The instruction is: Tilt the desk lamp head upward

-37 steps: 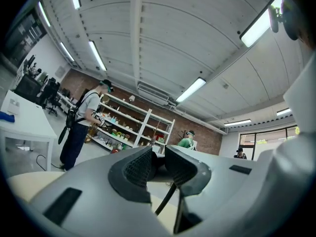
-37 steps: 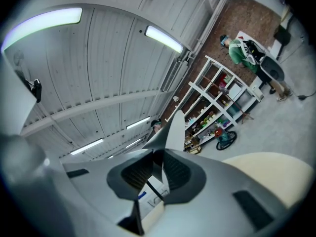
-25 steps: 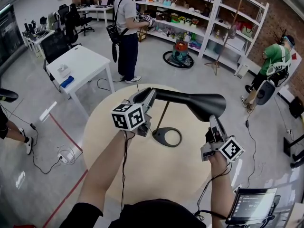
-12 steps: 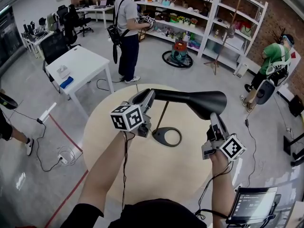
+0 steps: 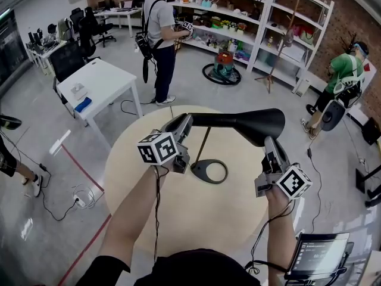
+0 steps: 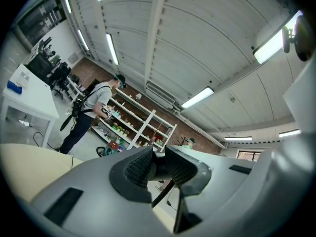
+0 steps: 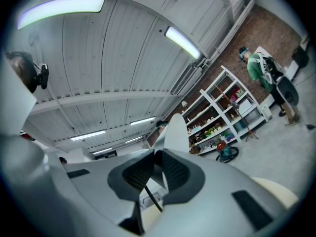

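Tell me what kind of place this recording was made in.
Probably a lab or studio workspace: white shelving stocked with assorted props against a brick wall, plus office chairs and a white desk.

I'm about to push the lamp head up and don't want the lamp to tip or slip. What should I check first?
1. Right gripper clamped on the open end of the lamp head: ok. Its own view shows the pads shut on the thin pale rim.
2. Left gripper shut on the lamp head's rear end: ok. A dark part sits between its pads.
3. Lamp base flat on the table: ok.
4. Base well inside the table edge: ok.
5. Space above the lamp head free: ok. Both gripper views show only ceiling.
6. Hinge free to turn: cannot tell. The left gripper covers it.
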Demonstrator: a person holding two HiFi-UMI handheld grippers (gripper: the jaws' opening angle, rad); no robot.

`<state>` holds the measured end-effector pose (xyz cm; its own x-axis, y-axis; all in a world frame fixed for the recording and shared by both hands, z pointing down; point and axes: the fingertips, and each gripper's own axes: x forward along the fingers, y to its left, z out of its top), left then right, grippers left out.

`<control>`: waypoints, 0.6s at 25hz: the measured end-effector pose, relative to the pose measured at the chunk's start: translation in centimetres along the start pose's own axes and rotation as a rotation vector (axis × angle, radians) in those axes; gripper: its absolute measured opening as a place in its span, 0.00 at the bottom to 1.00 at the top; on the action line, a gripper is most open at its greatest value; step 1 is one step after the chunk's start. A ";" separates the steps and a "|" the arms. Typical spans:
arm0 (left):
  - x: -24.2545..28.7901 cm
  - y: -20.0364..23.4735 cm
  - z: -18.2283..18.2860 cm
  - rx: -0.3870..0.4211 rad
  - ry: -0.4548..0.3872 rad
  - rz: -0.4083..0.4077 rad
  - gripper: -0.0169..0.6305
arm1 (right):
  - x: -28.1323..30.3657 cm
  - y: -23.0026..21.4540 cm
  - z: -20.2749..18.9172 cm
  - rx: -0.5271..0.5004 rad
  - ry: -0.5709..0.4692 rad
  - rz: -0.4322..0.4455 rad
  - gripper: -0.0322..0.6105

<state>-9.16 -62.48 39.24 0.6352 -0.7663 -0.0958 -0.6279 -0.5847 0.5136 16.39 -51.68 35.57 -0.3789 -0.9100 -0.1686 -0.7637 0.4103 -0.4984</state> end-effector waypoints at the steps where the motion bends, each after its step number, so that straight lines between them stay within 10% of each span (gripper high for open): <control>1: 0.0 0.1 -0.1 -0.013 -0.004 -0.002 0.12 | 0.0 0.1 0.1 -0.006 -0.001 0.003 0.13; 15: -0.3 0.6 -0.9 -0.077 -0.015 -0.005 0.12 | 0.4 1.4 1.4 -0.048 -0.007 0.009 0.12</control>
<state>-9.33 -62.34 40.30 0.6308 -0.7680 -0.1110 -0.5882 -0.5665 0.5771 15.86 -51.57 33.64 -0.3823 -0.9066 -0.1790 -0.7847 0.4207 -0.4552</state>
